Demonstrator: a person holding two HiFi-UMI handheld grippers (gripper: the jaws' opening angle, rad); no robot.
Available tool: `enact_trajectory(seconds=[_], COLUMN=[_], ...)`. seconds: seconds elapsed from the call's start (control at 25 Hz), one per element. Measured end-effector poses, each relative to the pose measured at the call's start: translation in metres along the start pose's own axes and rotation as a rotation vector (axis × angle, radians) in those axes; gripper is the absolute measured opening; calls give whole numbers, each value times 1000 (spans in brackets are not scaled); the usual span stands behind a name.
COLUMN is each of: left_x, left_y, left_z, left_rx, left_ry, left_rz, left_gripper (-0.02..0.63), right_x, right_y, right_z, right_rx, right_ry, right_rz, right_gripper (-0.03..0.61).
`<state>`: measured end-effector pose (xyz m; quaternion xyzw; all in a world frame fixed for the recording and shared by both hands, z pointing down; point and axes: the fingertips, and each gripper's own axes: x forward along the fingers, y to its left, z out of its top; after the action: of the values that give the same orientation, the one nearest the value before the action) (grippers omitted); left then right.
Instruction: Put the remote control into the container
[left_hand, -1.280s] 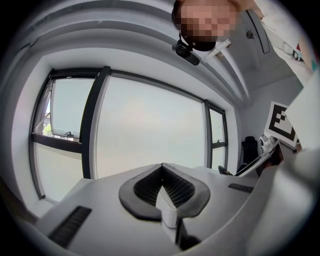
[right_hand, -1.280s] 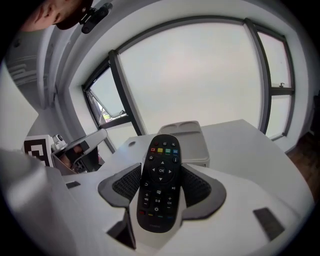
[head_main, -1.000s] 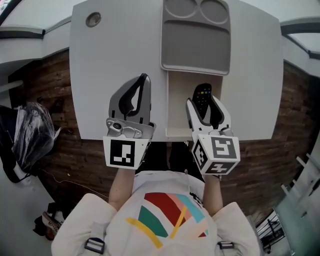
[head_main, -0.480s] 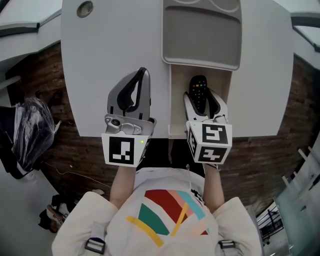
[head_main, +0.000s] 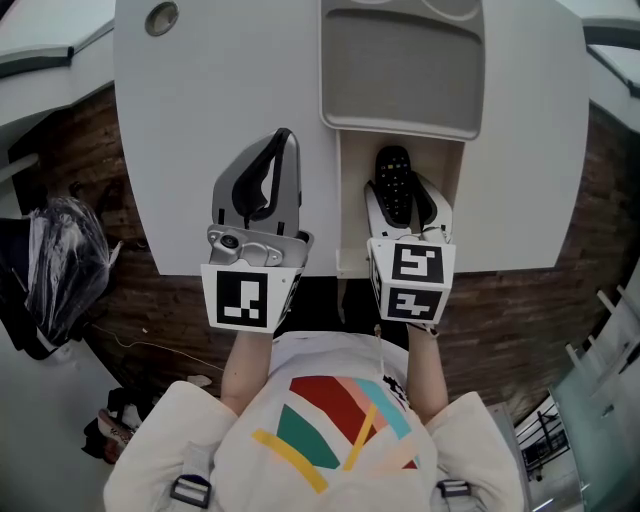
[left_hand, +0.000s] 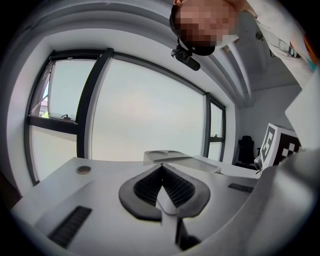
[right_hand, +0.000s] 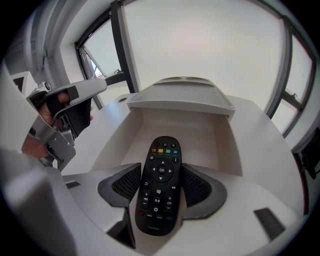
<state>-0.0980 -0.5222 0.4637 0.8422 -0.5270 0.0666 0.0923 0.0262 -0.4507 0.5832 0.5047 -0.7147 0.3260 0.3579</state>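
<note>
Clamped on black remote control (right_hand: 160, 192): right gripper (head_main: 400, 200), pads (right_hand: 126, 184) against both long sides. Remote held button-face up, nose toward 12 o'clock, above open cream container (head_main: 350, 205). At 9 o'clock, over white table (head_main: 220, 100): left gripper (head_main: 283, 145), jaws closed together, nothing held. Grey tray (head_main: 400, 75) at container's 12 o'clock.

Black remote (head_main: 391, 172), slim with rounded ends, buttons facing up, a row of coloured keys at its far end and a round pad below them. It points lengthwise away from the person. The pads of the right gripper (head_main: 398, 200) clamp its near half from both sides. Its far end sits inside the open top of the container (head_main: 348, 215). The container is a cream, straight-walled box with nothing else in it, at the near table edge, right of centre. Contact with its floor is unclear.
</note>
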Motion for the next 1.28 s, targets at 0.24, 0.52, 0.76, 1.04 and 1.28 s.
enact_trajectory(seconds=[0.24, 0.52, 0.76, 1.04, 1.28], left_x=[1, 1, -1, -12, -23], left_y=[-3, -4, -5, -6, -9], left_z=[8, 9, 17, 32, 54], left_rx=[-8, -11, -12, 1, 19], left_ry=[-37, -22, -44, -74, -124], left_rz=[-6, -13, -10, -2, 11], left_gripper=[6, 5, 5, 6, 6], right_x=[0, 4, 7, 0, -20], right_y=[1, 6, 10, 3, -15], right_z=[-1, 1, 3, 12, 31], right_rx=[-11, 15, 29, -5, -10], right_ry=[10, 13, 14, -38, -109], right_rz=[1, 2, 2, -32, -83], right_gripper=[255, 268, 324, 324, 324])
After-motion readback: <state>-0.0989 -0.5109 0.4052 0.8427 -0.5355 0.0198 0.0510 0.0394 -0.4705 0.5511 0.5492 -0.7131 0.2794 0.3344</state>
